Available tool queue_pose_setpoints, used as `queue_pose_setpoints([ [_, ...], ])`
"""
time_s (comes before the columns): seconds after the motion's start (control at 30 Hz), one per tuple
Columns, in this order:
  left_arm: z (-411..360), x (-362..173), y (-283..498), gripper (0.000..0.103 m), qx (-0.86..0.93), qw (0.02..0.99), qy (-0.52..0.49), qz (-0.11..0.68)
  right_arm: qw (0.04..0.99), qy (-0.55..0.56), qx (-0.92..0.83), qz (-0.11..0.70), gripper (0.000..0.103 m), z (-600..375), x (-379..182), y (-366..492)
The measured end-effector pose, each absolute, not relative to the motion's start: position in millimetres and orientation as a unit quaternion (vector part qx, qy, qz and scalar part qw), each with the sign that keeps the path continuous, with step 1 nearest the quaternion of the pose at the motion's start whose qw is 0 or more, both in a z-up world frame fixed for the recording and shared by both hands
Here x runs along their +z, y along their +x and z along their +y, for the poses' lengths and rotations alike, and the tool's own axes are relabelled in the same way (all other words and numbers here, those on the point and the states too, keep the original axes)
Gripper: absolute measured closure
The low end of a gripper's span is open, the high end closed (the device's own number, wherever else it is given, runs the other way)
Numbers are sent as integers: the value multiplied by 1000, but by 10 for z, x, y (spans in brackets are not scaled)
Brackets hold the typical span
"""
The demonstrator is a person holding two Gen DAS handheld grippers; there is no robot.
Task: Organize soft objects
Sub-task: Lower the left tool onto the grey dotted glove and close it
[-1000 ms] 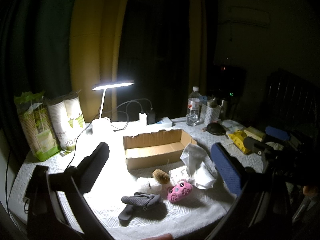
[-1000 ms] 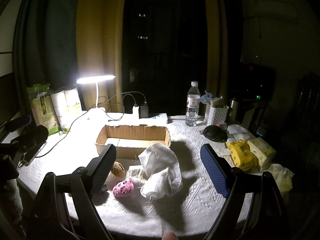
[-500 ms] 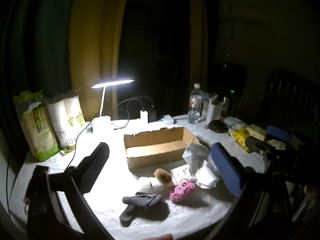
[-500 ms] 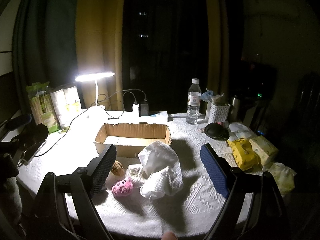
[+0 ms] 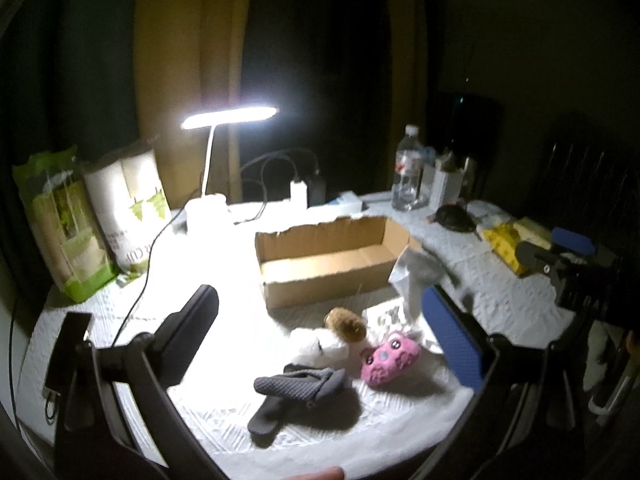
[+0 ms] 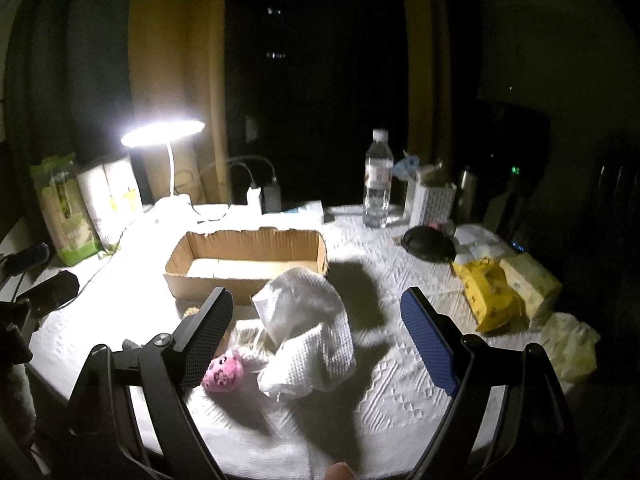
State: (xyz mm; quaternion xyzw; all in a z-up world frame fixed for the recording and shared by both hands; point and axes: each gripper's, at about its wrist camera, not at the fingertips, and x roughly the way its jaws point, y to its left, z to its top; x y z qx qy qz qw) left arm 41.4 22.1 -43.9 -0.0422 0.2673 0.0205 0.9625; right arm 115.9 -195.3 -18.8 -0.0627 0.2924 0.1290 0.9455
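An open cardboard box (image 5: 332, 256) (image 6: 248, 264) stands mid-table. In front of it lie a pink plush toy (image 5: 390, 358) (image 6: 223, 374), a brown furry ball (image 5: 346, 322), a white soft piece (image 5: 318, 346), a dark grey sock (image 5: 298, 390) and a crumpled white cloth (image 6: 308, 332) (image 5: 416, 280). My left gripper (image 5: 320, 344) is open and empty, above the sock and toys. My right gripper (image 6: 318, 340) is open and empty, above the white cloth. The right gripper also shows in the left wrist view (image 5: 560, 256).
A lit desk lamp (image 5: 228, 118) (image 6: 162, 134) stands at the back left with paper cup packs (image 5: 124, 200) beside it. A water bottle (image 6: 378, 184), a white basket (image 6: 434, 202), a black pouch (image 6: 428, 242) and yellow tissue packs (image 6: 490, 294) sit to the right. A charger and cables (image 5: 298, 192) lie behind the box.
Both grippers have moved closer to the table and tilted down a little; the objects appear larger. Nothing on the table has moved.
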Motion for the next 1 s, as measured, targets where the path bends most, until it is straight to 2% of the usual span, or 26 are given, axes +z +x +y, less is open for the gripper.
queue_pose_setpoints([
  [0.63, 296, -1603, 876, 1, 22, 911, -52, 408, 912, -73, 114, 388, 15, -1995, -1025, 1602],
  [1.0, 355, -1972, 1047, 2, 32, 893, -38, 448, 893, -75, 125, 425, 15, -1972, -1320, 1781],
])
